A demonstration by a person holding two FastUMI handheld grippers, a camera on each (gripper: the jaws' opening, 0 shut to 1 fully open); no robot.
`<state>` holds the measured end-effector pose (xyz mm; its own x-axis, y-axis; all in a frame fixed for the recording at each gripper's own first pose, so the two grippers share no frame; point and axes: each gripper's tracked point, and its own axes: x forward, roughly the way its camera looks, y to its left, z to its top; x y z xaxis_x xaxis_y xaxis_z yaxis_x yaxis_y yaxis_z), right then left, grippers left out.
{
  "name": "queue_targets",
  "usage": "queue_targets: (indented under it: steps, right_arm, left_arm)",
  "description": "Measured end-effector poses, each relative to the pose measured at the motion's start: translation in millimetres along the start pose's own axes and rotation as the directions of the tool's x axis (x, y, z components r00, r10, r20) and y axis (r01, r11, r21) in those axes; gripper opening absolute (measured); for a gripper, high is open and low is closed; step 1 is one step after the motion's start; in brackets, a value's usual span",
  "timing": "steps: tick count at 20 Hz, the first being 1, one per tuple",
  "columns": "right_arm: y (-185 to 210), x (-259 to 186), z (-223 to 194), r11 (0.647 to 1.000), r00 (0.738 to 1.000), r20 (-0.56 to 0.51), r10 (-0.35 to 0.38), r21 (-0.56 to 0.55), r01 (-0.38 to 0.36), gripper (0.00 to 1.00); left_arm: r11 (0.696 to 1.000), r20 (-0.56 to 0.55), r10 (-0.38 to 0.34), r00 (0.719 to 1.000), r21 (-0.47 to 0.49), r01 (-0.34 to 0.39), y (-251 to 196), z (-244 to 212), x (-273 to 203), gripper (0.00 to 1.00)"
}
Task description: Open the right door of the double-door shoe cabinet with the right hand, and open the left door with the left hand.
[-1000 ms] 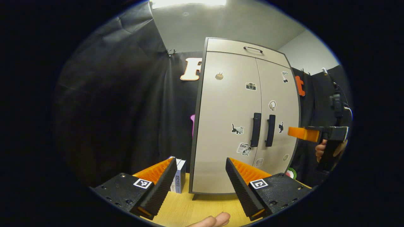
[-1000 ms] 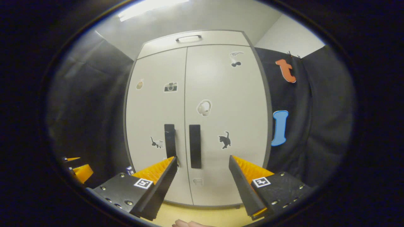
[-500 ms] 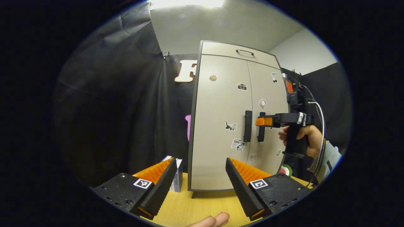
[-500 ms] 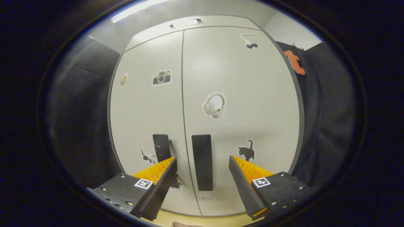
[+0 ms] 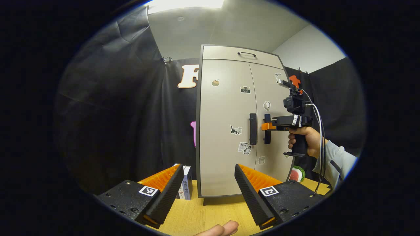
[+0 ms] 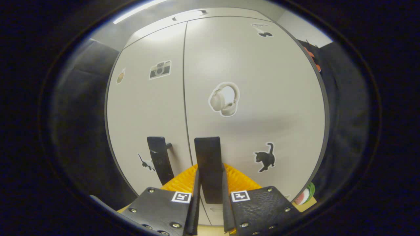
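Observation:
A pale grey double-door shoe cabinet (image 5: 226, 131) stands upright on the wooden table, both doors closed, stickers on its front. In the right gripper view my right gripper (image 6: 210, 183) is shut on the right door's black vertical handle (image 6: 208, 160), one finger on each side. The left door's handle (image 6: 159, 159) stands just left of it. In the left gripper view the right gripper (image 5: 266, 126), held by a hand (image 5: 303, 137), meets the right handle (image 5: 267, 132). My left gripper (image 5: 208, 183) is open, well short of the cabinet, low over the table, with the left handle (image 5: 253, 128) beyond it.
A small box (image 5: 185, 186) stands on the table (image 5: 210, 216) left of the cabinet's base. A watermelon-slice toy (image 5: 297, 173) lies by its right side. A fingertip (image 5: 223, 227) shows at the bottom edge. A top drawer with a thin handle (image 5: 246, 53) crowns the cabinet.
The right gripper has moved in to the cabinet and closed from open onto the right door's handle. The left gripper has stayed open, drifting slightly; both doors remain closed.

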<state>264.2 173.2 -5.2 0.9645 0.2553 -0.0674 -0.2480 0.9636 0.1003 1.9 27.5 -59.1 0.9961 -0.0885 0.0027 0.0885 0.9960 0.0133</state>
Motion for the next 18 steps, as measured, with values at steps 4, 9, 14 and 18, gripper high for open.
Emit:
queue_targets:
  steps: [4,9,14,18]
  right_arm:
    - [-1.0,1.5,-1.7,0.999,0.999,-0.045,0.025,0.031,-0.024,0.29]
    - [-0.5,-8.5,-3.3,1.000,0.997,-0.072,0.021,0.016,-0.020,0.19]
    - [-4.6,-26.7,1.9,0.998,0.995,-0.083,0.057,-0.021,-0.058,0.18]
    - [-9.4,-40.1,6.0,0.996,0.992,-0.090,0.086,-0.007,-0.087,0.18]
  left_arm:
    - [1.000,-0.034,0.009,0.999,-0.006,-0.010,-8.2,-5.1,4.2,0.97]
    - [0.999,-0.075,0.029,0.997,-0.015,-0.030,-9.4,-8.3,-0.1,0.97]
    - [0.999,-0.053,0.040,0.998,0.002,-0.040,-14.4,4.2,-5.4,0.96]
    - [1.000,-0.049,0.021,0.999,-0.003,-0.021,-26.2,8.2,-12.4,0.96]
